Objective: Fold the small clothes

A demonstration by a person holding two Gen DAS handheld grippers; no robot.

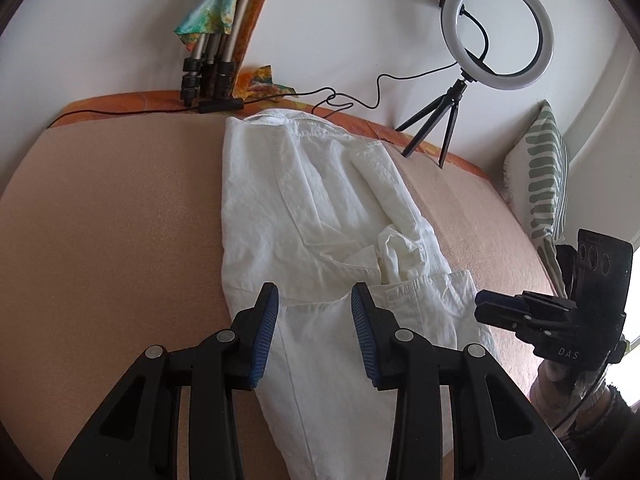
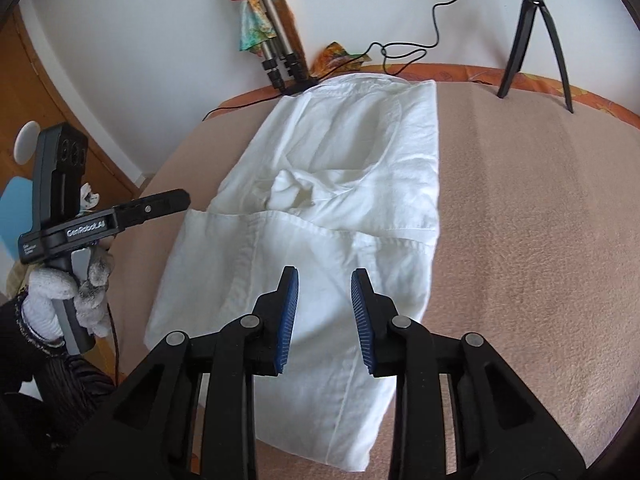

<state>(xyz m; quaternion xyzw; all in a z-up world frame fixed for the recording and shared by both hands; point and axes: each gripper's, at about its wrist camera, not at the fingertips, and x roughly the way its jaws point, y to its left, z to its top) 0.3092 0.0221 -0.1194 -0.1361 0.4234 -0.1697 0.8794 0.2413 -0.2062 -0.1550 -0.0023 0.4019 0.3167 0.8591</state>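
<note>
The white shirt (image 2: 320,200) lies partly folded down the middle of the beige blanket (image 2: 520,240), collar toward the wall and hem toward the near edge, with bare blanket open on both sides. The left gripper (image 1: 315,300) hangs over the shirt's lower part, jaws partly apart and holding nothing; the right gripper (image 2: 325,286) hangs over the hem, jaws likewise part-open and empty. A ring light (image 1: 498,30) on its tripod stands at the far edge.
</note>
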